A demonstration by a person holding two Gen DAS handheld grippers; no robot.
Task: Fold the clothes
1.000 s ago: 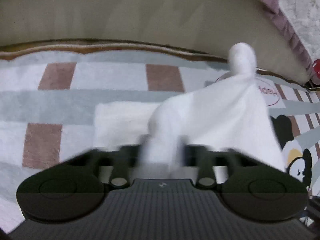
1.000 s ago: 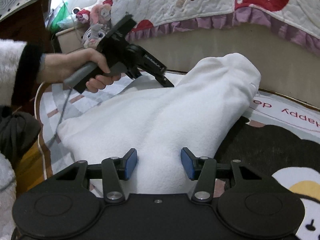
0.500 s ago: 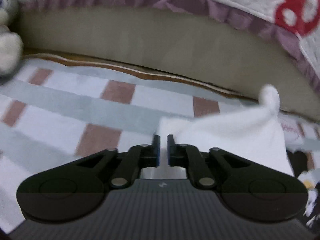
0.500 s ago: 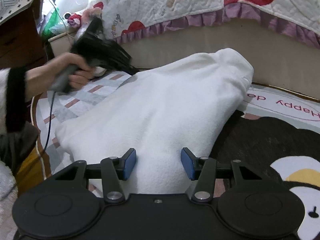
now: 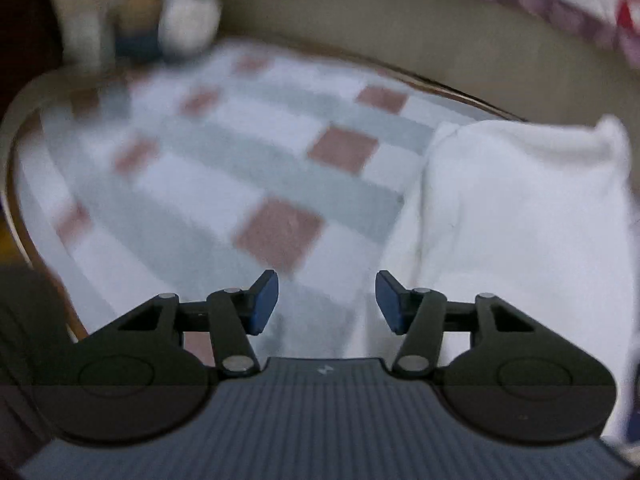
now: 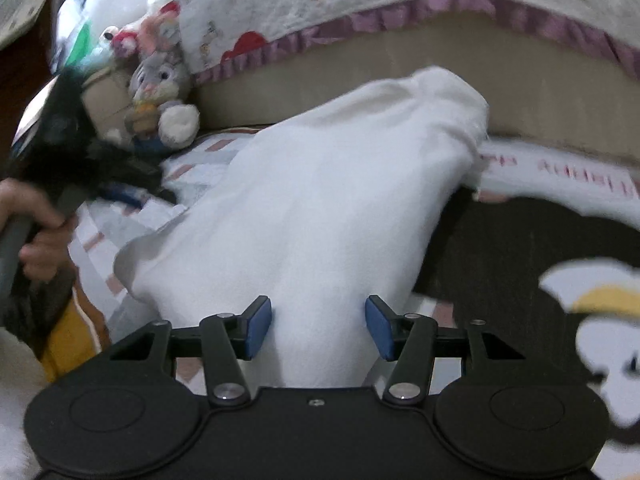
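Note:
A white fleece garment lies in a raised heap on the floor rug. One end of it runs up between the pads of my right gripper, which press on the bunched cloth while the jaws are opening a little. My left gripper hangs over the checkered rug with its jaws opening and nothing between them. The garment lies to its right, apart from it. In the right wrist view the left gripper is a dark blur at the left, held by a hand.
A bed with a beige side and a quilted cover with a purple frill runs along the back. A plush rabbit sits at the bed's left corner. The rug's dark cartoon part lies to the right.
The left gripper let go of the white garment, swung left away from it over the checkered rug, and its jaws went from shut to open. The right gripper stayed in place on the cloth.

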